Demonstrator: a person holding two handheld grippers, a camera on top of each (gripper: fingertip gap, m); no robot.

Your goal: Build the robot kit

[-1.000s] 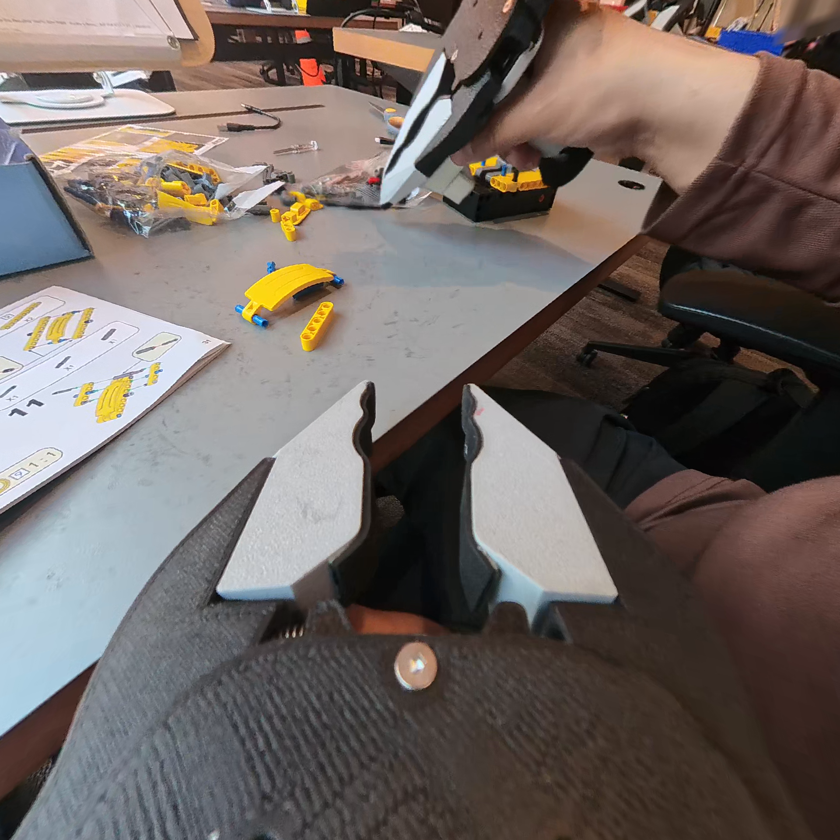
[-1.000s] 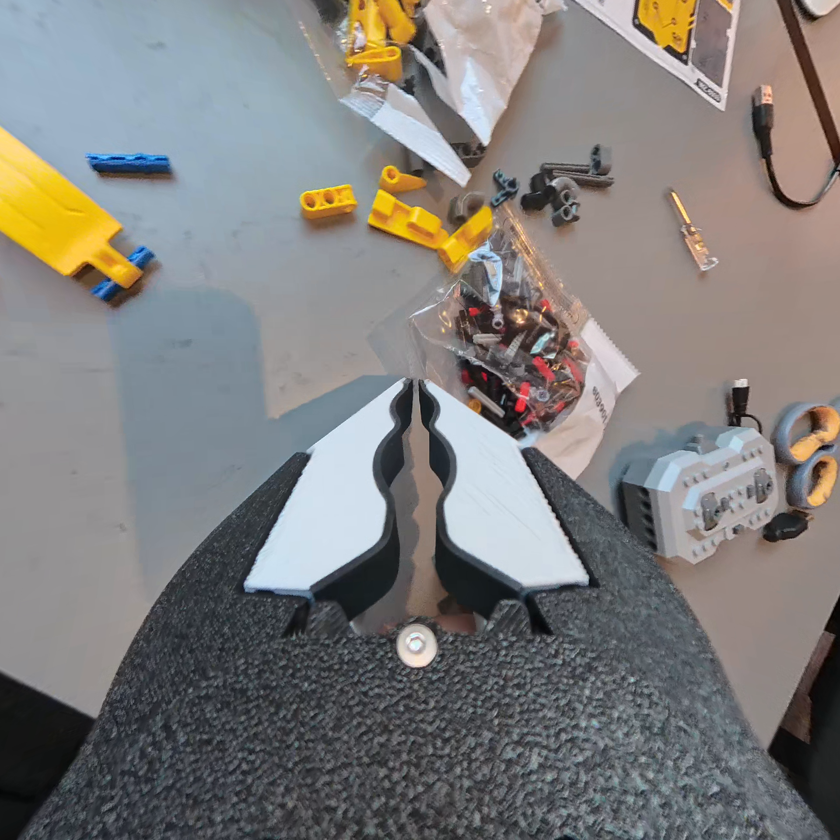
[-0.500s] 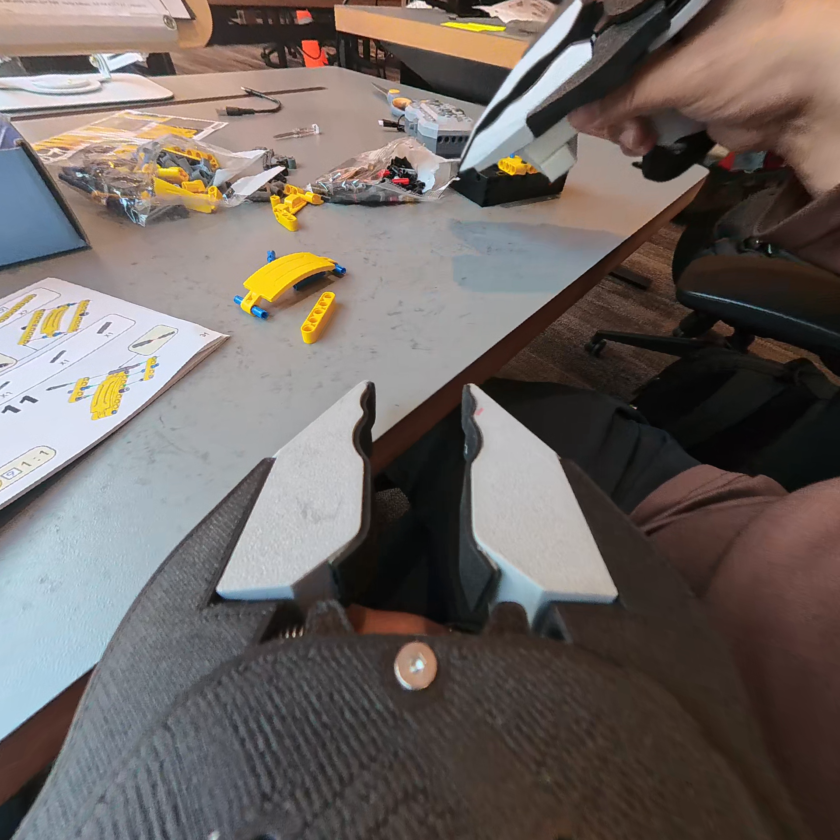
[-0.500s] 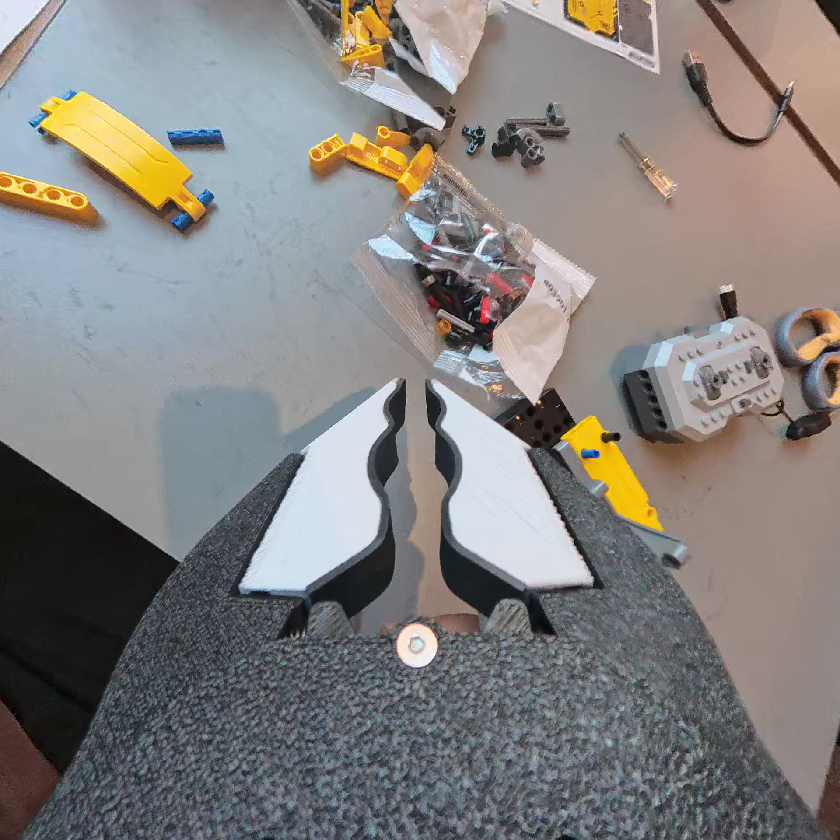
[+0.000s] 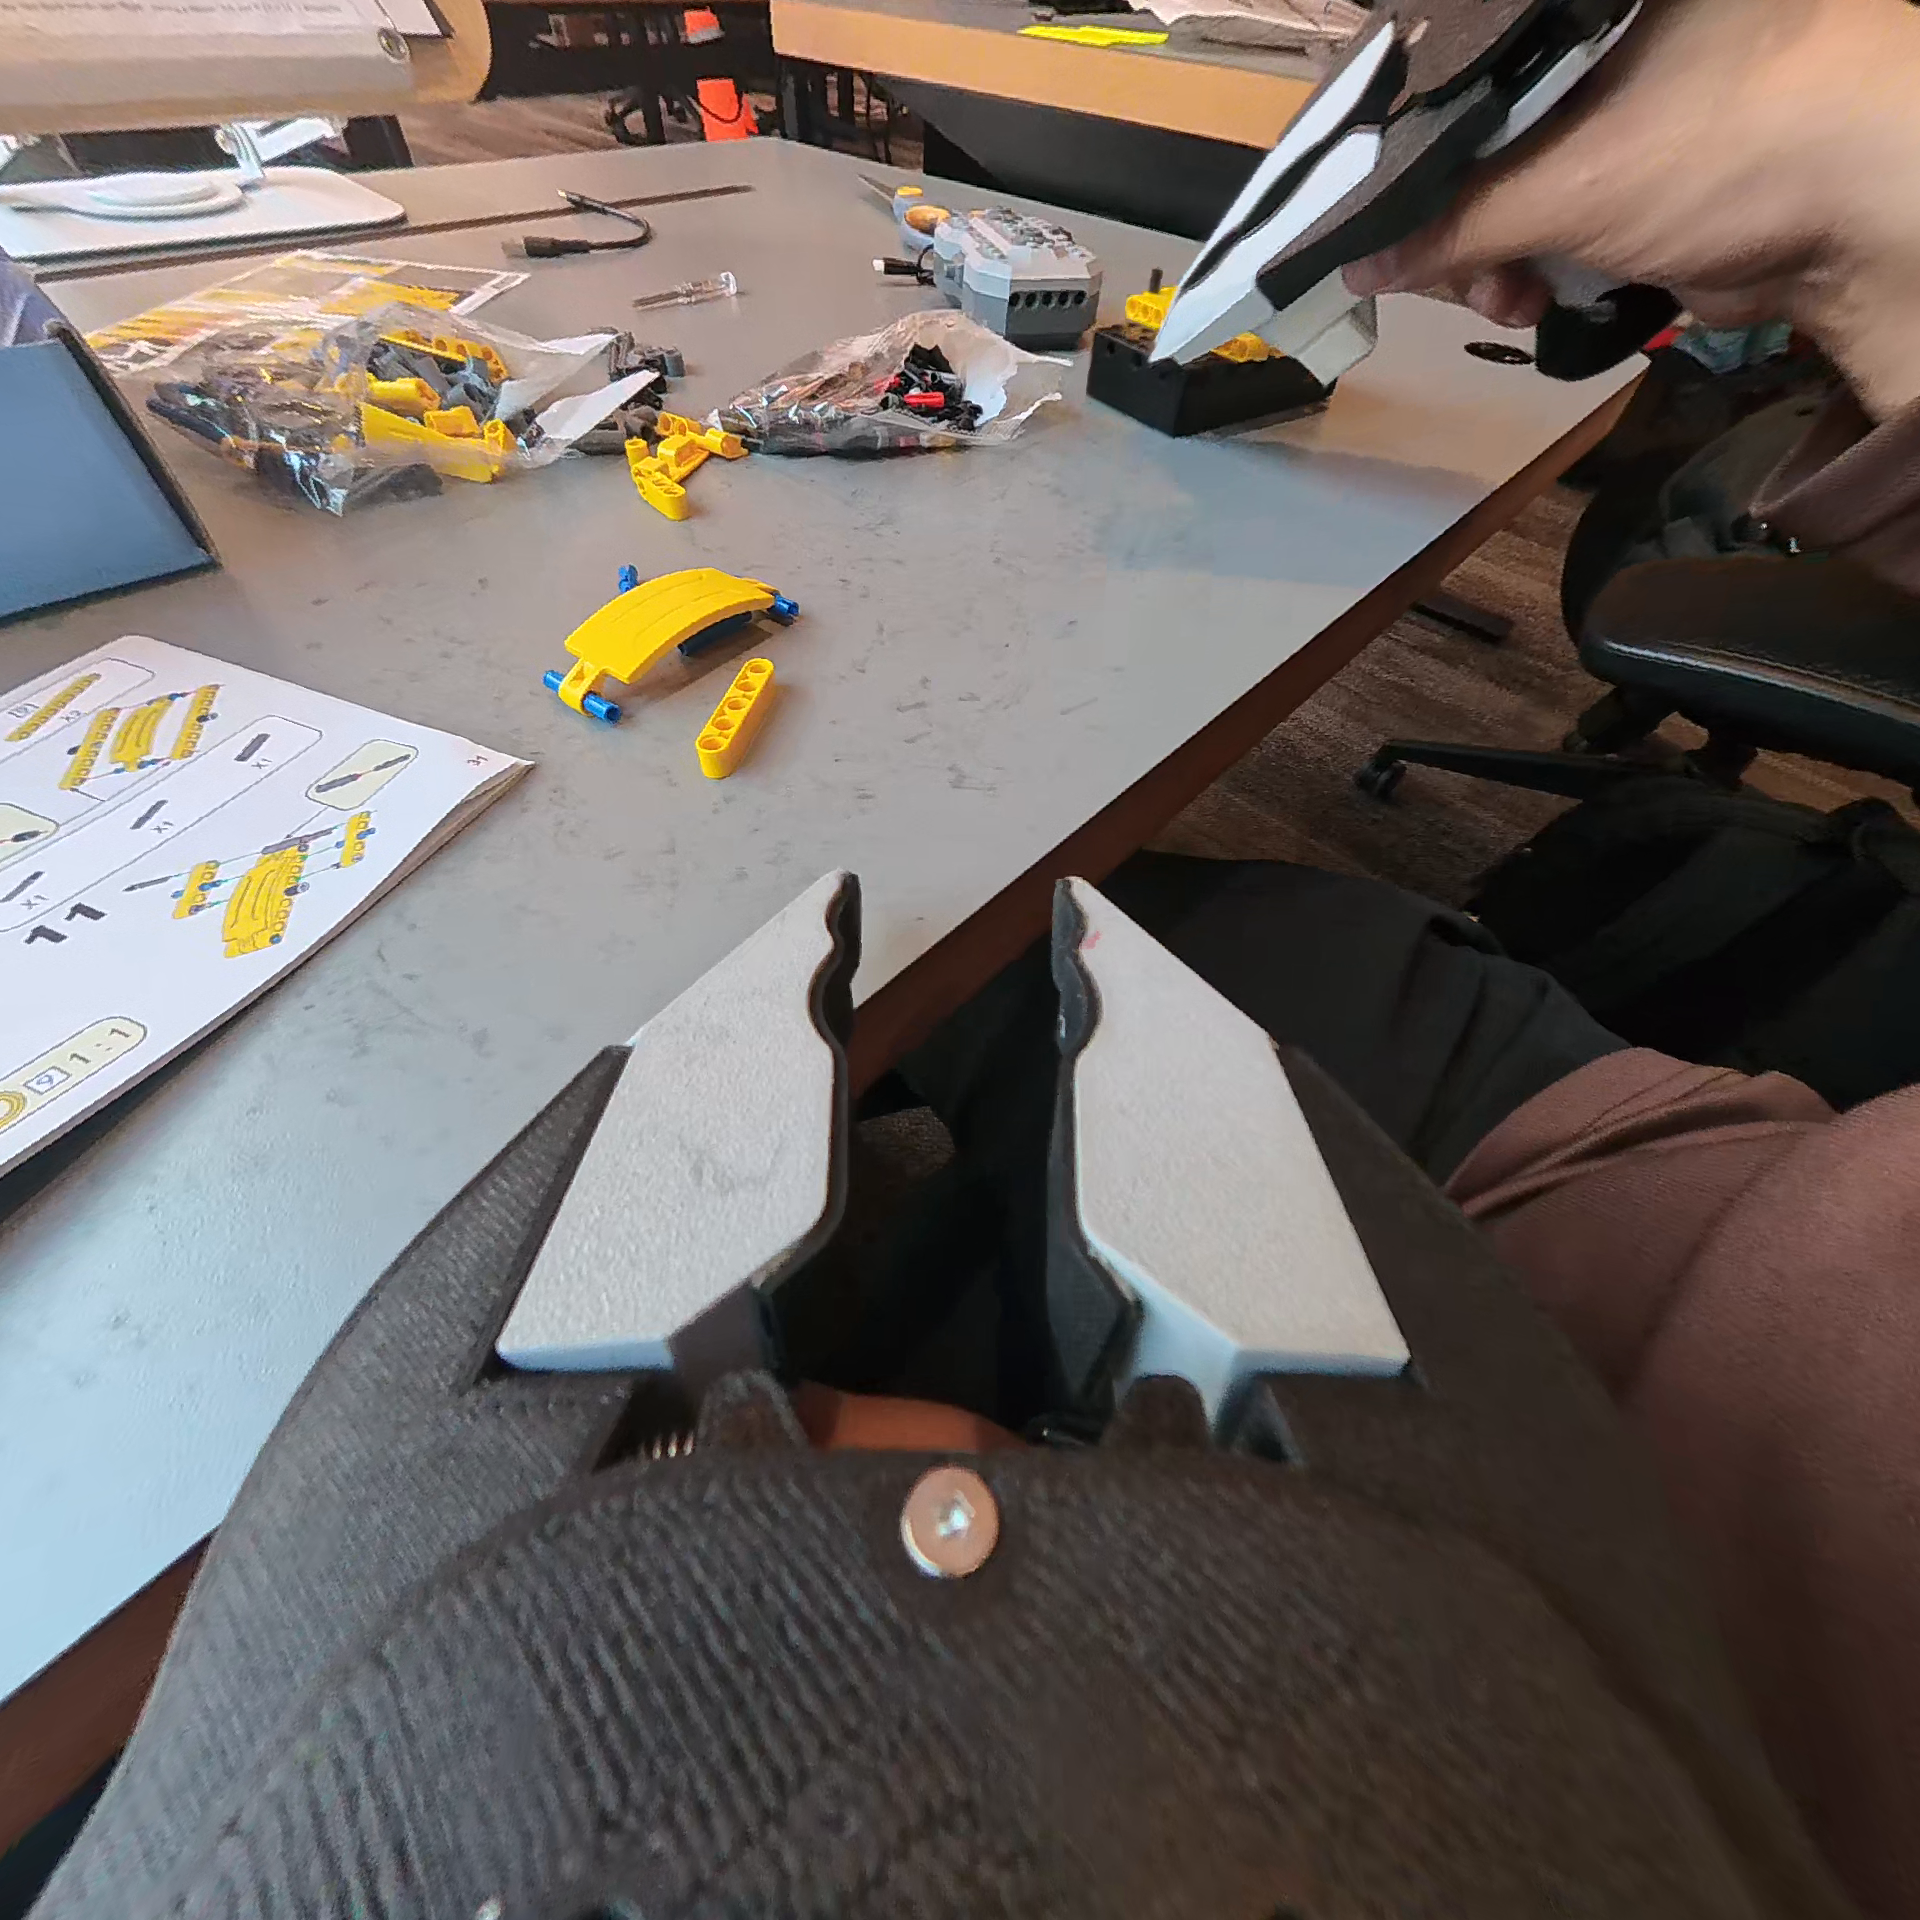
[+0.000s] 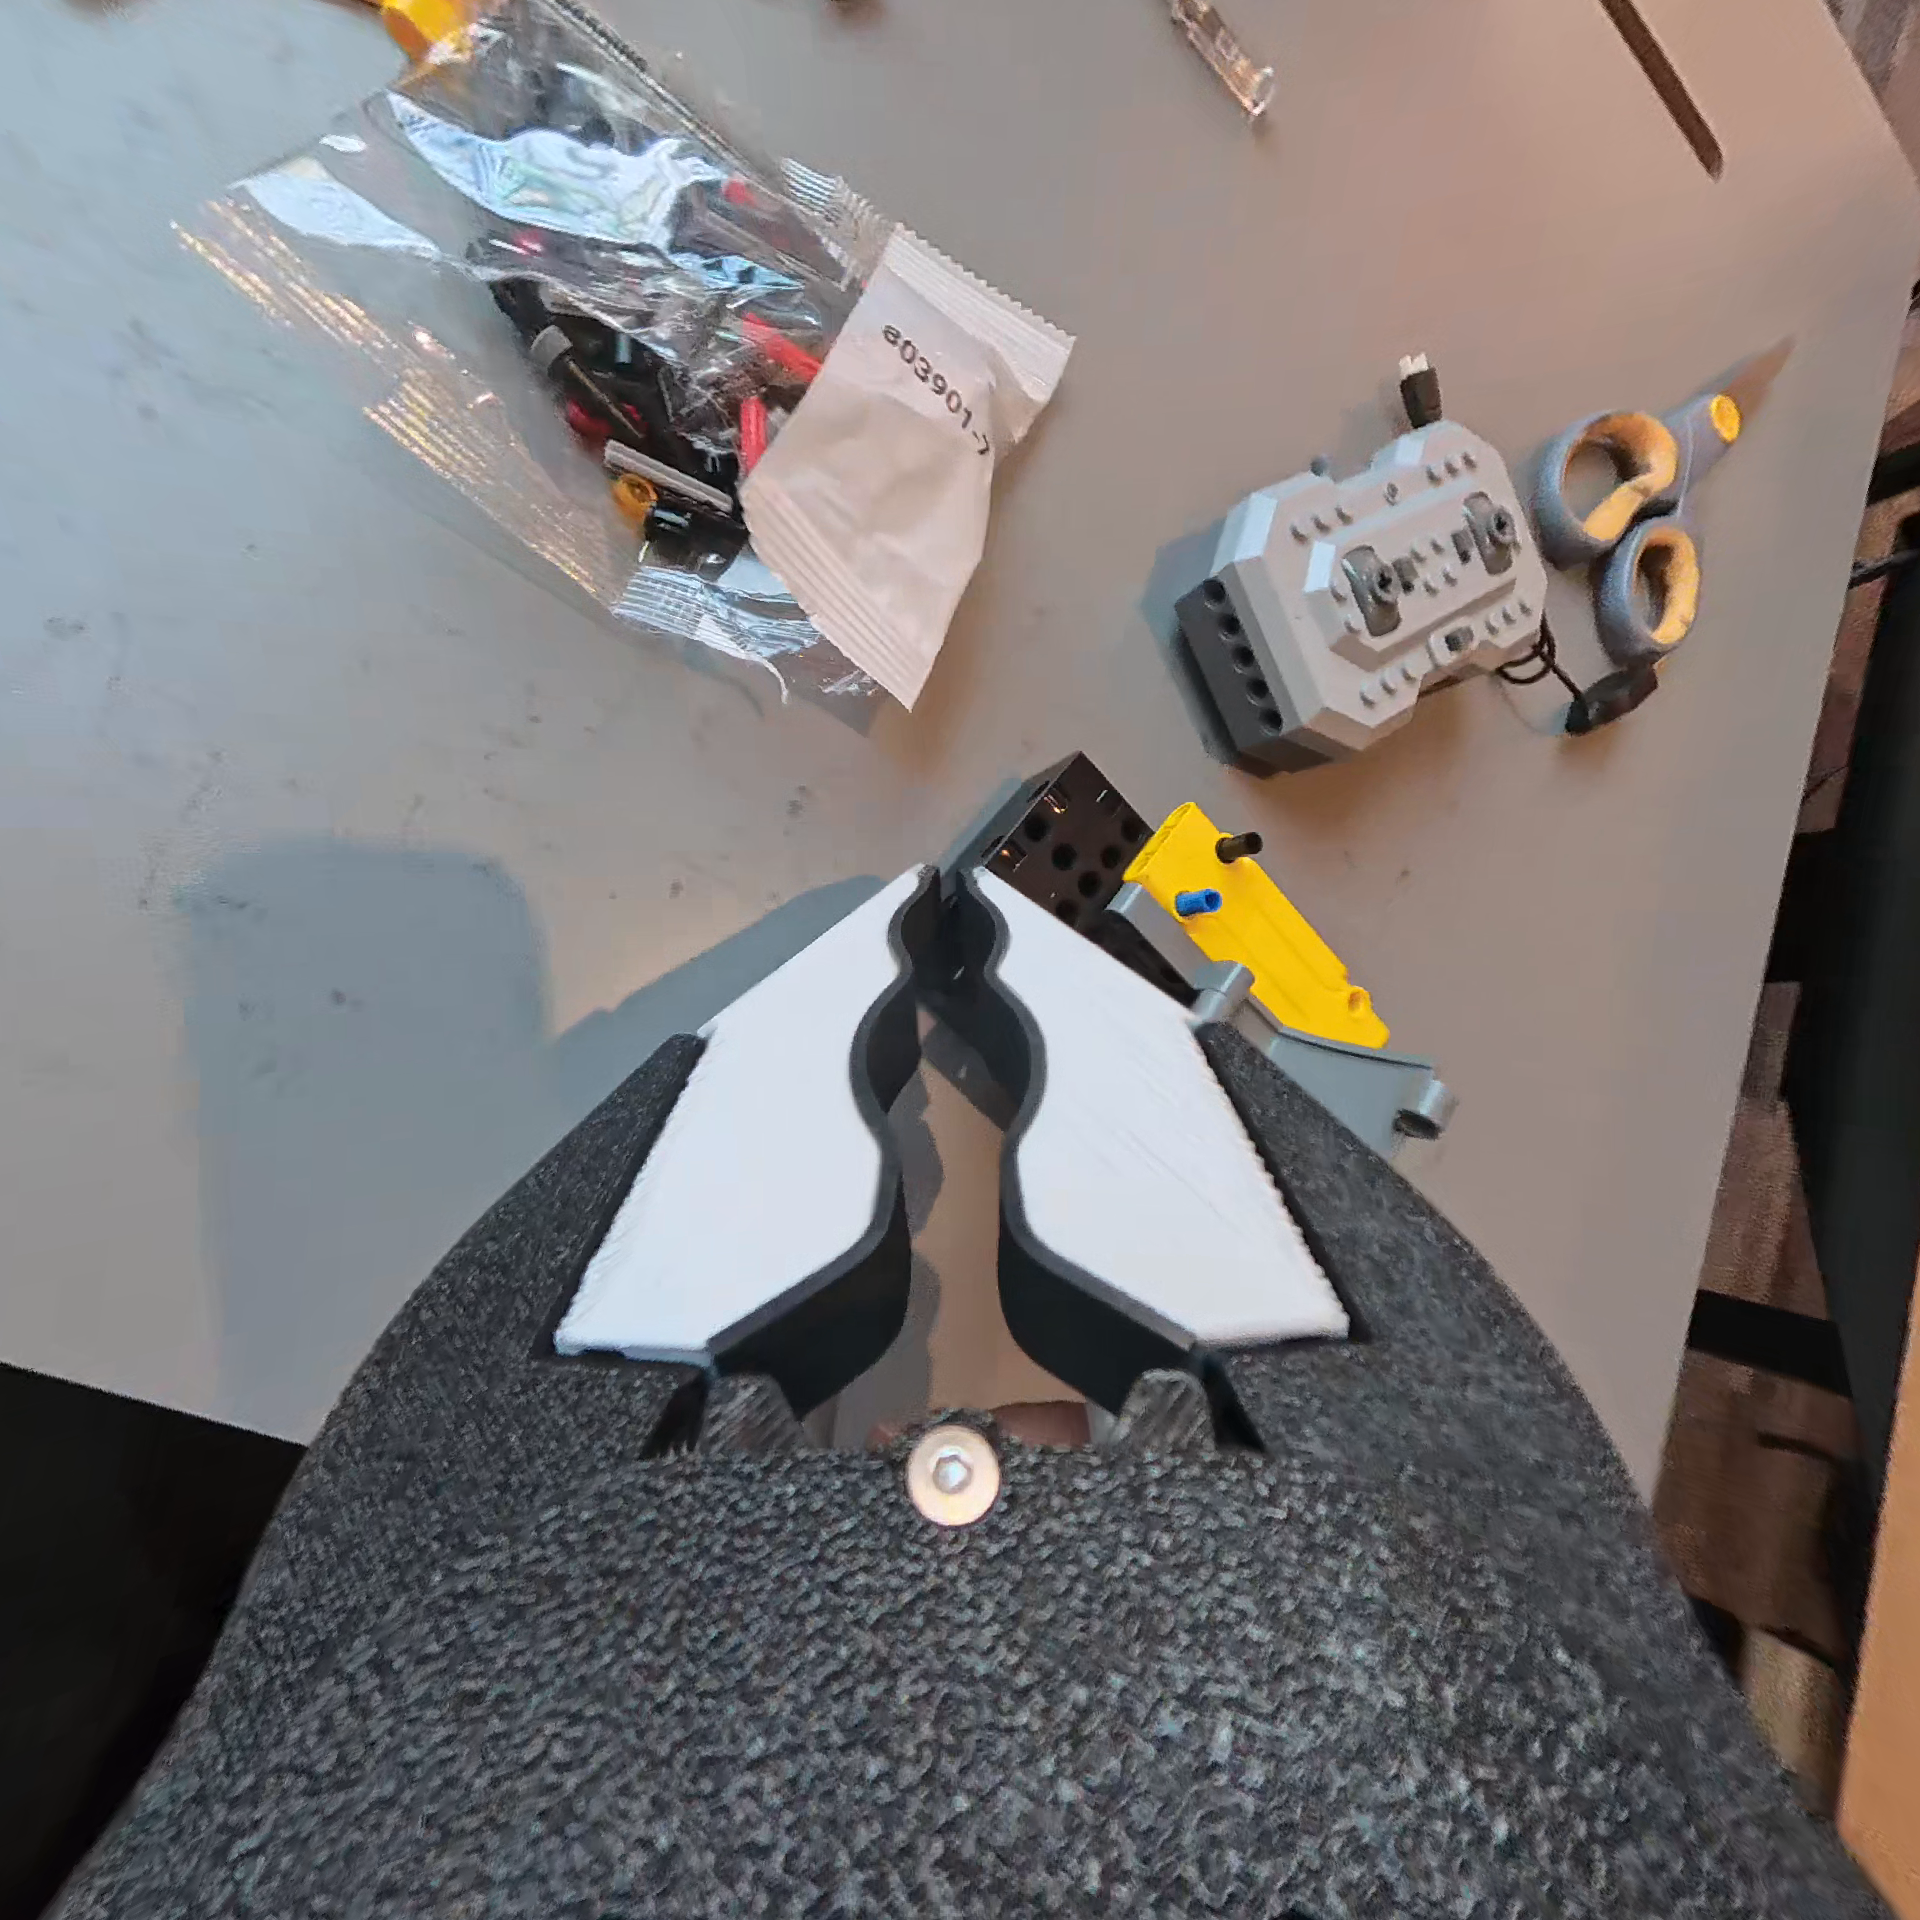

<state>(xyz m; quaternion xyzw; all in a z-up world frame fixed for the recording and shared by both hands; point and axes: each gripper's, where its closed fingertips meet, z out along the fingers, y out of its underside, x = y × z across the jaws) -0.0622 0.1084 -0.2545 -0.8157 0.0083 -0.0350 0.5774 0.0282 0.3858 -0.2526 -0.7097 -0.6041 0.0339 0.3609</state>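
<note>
Right claw [image 6: 948,883] tips nearly together at the corner of the black-and-yellow brick assembly [image 6: 1081,847], touching or just above it, can't tell if gripping. Grey motor block [image 6: 1371,592] at 1 o'clock, parts bag [image 6: 665,416] at 11. Left claw [image 5: 956,904] apart, empty, over the worktop [image 5: 987,644] edge; yellow curved panel [image 5: 665,623] at 11 o'clock, instruction booklet [image 5: 208,852] at 9.

Printed digits ran along the white end of the clear bag [image 6: 904,499] of small parts. The open booklet [image 5: 197,862] on the table [image 5: 935,644] carried step numbers and small counts beside its drawings. A sheet [image 5: 312,296] farther back was too blurred to read.
</note>
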